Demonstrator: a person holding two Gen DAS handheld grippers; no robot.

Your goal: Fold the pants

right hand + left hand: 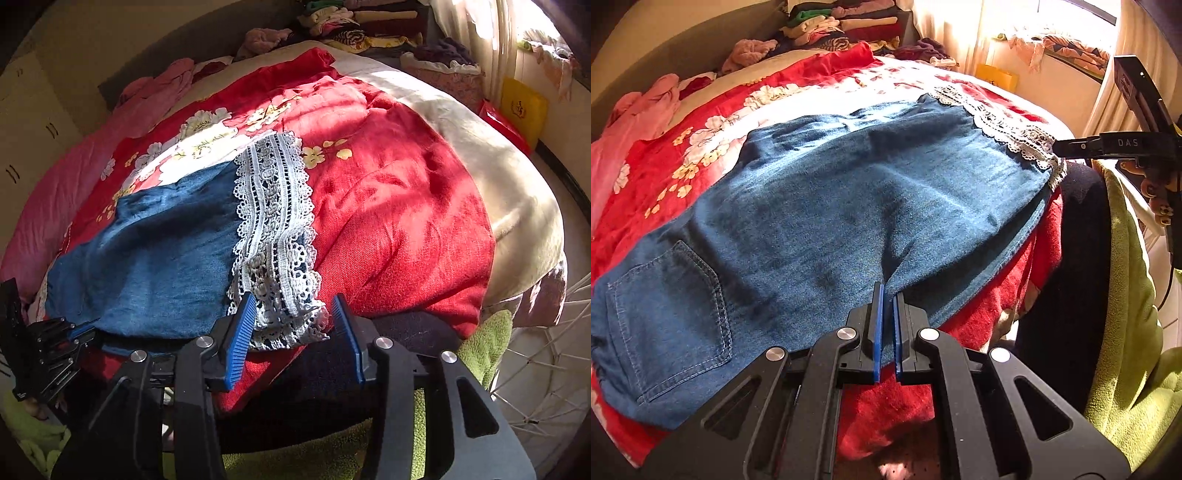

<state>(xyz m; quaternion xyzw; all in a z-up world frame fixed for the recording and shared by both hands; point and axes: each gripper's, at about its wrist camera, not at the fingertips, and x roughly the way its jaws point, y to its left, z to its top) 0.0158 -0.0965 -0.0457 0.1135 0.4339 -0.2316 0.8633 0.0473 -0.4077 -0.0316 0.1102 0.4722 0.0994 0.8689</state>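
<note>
Two grippers: left gripper (888,295) pinches pants (849,192); right gripper (293,306), spread around lace hem (275,221), should close squarely.

Pants across the near side of my bed

The pants (831,192) lie flat on the bedspread (399,206), pocket end to my left, lace hem (275,221) to my right. My left gripper (888,295) meets their near edge; my right gripper (293,306) straddles the hem. Stacked clothes (846,26) sit behind.
</note>
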